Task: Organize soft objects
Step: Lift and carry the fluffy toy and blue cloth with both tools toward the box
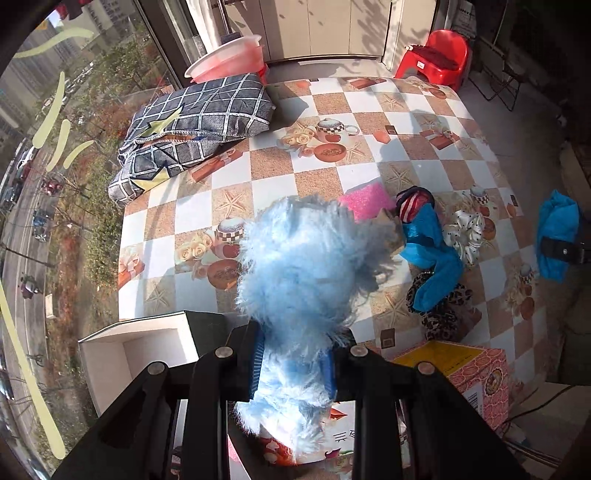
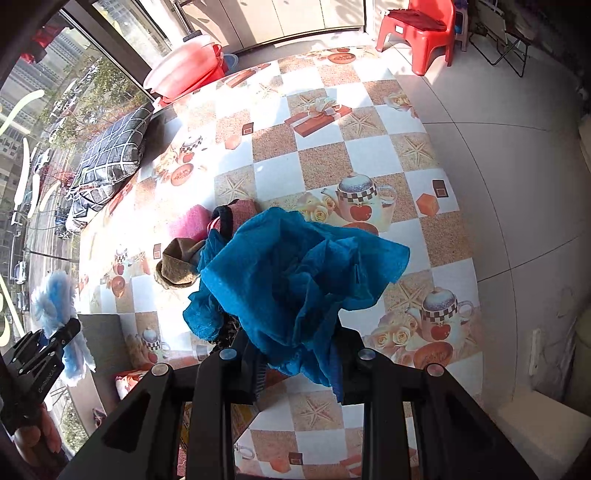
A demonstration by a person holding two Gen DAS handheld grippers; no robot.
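In the left wrist view, the left gripper (image 1: 293, 373) clamps a fluffy light-blue toy (image 1: 306, 266) above the checkered table (image 1: 406, 162), a white box (image 1: 147, 347) at eight o'clock. In the right wrist view, the right gripper (image 2: 297, 369) grips a crumpled blue cloth (image 2: 295, 280), a pink sponge (image 2: 190, 221) at eleven o'clock.

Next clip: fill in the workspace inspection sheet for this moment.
Surface: table under a checkered, teapot-print cloth.
Job's things: fluffy blue item; blue cloth; pink sponge, scrunchies, more blue cloth lying on the table.
Clutter: open white box, printed carton, plaid cushion.
Grippers: left claw shut on fluffy blue item; right claw shut on blue cloth.
Cables: some on floor.
Surroundings: window, red chair, pink basin.
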